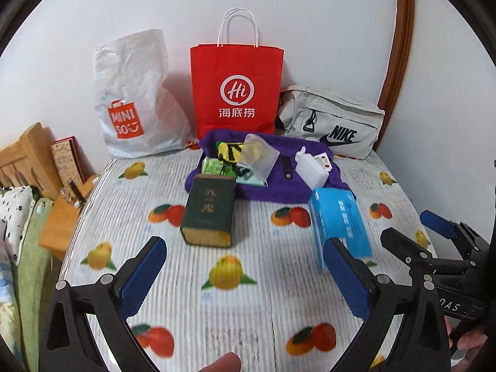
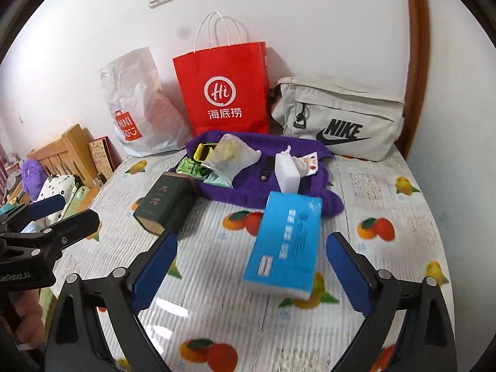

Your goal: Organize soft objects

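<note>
A purple fabric bag (image 1: 272, 186) lies flat at the back of the table, with a clear pouch (image 1: 259, 156), green packets (image 1: 217, 167) and a white block (image 1: 311, 170) on it. A dark green box (image 1: 209, 210) and a blue tissue pack (image 1: 341, 220) lie in front of it. My left gripper (image 1: 245, 248) hovers open over the tablecloth, nothing between its fingers. My right gripper (image 2: 252, 241) is open too; the blue tissue pack (image 2: 285, 241) lies on the table between its spread fingers, and neither pad touches it. Each gripper shows at the edge of the other's view.
A red paper bag (image 1: 237, 90), a white plastic Miniso bag (image 1: 133, 102) and a grey Nike bag (image 1: 334, 124) stand against the wall. The table (image 1: 217, 316) has a fruit-print cover. Left of it are wooden furniture (image 1: 28, 158) and bedding.
</note>
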`<state>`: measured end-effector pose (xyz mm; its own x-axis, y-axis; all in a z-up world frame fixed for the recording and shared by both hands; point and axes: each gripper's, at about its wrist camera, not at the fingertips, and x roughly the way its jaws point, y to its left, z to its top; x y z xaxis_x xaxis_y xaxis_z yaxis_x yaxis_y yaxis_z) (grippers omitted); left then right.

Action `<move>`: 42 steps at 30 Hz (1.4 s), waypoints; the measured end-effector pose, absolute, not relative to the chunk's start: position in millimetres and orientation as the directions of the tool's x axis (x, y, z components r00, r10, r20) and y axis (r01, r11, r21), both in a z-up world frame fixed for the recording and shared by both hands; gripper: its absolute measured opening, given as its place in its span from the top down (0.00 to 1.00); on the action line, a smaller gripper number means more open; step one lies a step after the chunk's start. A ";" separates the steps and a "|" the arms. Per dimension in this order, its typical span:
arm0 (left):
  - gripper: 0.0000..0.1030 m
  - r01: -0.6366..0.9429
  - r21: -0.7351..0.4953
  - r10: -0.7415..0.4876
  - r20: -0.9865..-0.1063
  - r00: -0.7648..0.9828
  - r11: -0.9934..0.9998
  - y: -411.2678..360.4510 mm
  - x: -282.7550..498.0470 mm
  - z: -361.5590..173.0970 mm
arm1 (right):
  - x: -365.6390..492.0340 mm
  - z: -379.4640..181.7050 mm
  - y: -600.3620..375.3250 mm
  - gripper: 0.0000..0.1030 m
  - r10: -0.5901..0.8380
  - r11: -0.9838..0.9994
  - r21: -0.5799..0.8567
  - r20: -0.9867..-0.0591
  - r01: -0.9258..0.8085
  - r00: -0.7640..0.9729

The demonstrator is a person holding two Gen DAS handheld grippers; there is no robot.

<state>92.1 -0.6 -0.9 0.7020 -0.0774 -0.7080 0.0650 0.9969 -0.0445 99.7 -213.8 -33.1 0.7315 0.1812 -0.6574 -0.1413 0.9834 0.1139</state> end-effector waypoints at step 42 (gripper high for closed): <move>0.01 0.044 0.000 -0.034 -0.651 0.758 0.999 -9.5 -8.2 -5.1 | -2.7 -36.6 -217.7 0.04 0.150 0.988 0.061 -0.604 -0.143 0.782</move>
<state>-8.2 -9.5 -5.1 0.7585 -0.0336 -0.6509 0.0443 0.9990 0.0000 -2.7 -217.7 -36.6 0.7824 0.1504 -0.6043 -0.1429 0.9879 0.0609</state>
